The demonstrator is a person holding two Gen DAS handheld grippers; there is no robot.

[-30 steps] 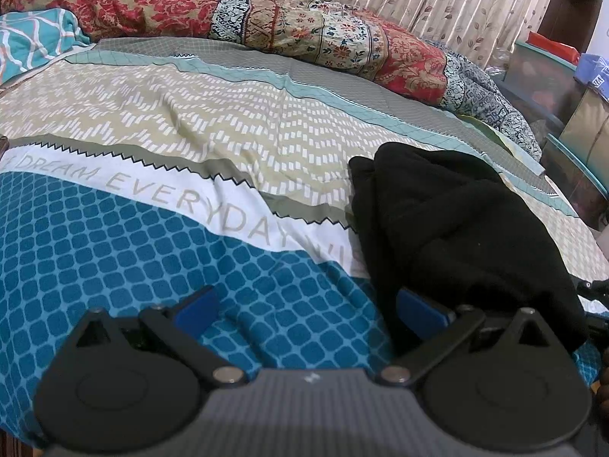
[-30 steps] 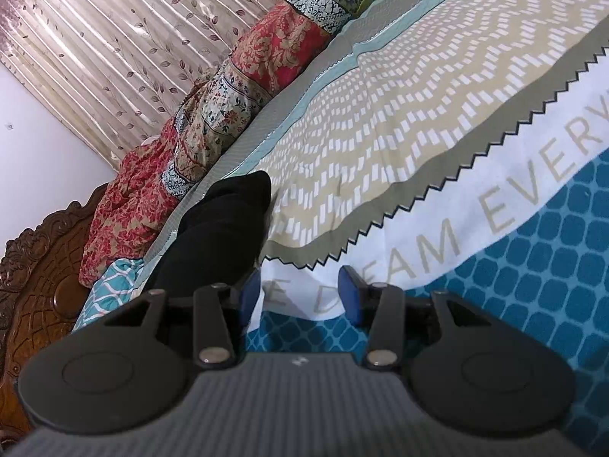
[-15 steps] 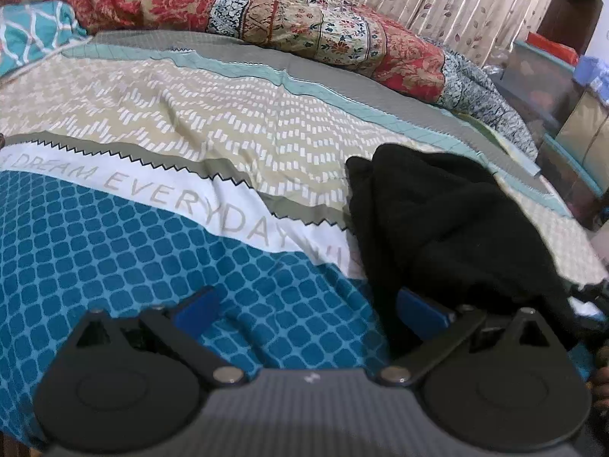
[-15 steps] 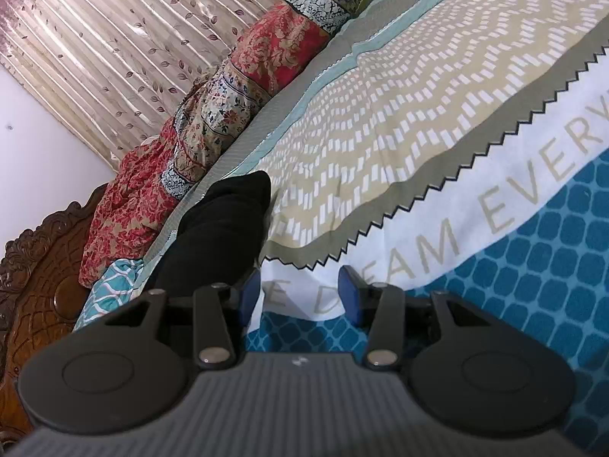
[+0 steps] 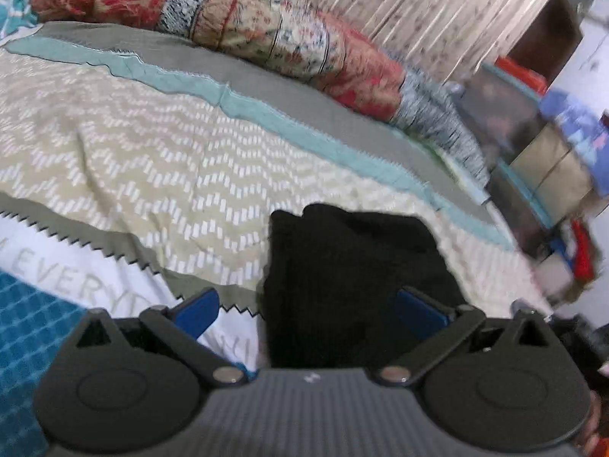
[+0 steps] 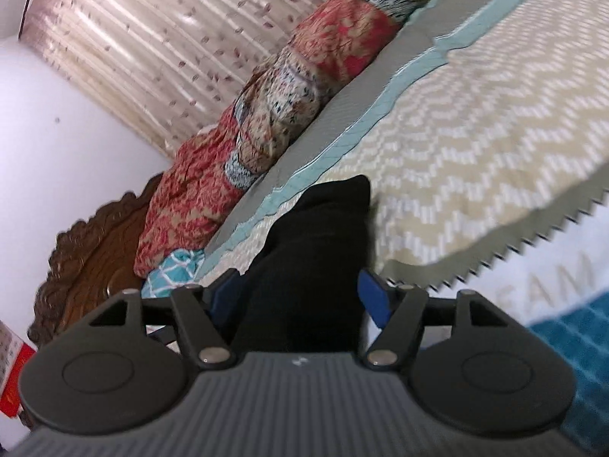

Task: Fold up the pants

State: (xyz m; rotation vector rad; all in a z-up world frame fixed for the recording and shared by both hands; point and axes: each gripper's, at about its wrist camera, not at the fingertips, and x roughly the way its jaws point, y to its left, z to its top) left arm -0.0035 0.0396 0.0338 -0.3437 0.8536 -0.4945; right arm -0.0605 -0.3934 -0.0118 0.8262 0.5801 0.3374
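Note:
The black pants (image 5: 350, 266) lie bunched in a folded heap on the patterned bedsheet (image 5: 152, 175). In the left wrist view they sit between and just ahead of the fingers of my left gripper (image 5: 308, 304), which is open wide and holds nothing. In the right wrist view the pants (image 6: 316, 259) run from between the fingers of my right gripper (image 6: 298, 295) away toward the teal stripe; that gripper is open around them, its blue pads apart. Both views are motion-blurred.
A red and beige patterned quilt (image 5: 266, 30) is piled along the far side of the bed, before a leaf-print curtain (image 5: 430, 11). Storage boxes and a shelf (image 5: 540, 144) stand past the bed's right end. A carved wooden headboard (image 6: 87, 251) shows at left.
Both grippers have moved so the pants now lie between their fingers. The right gripper has opened wider. The pants heap looks flatter and squarer than before.

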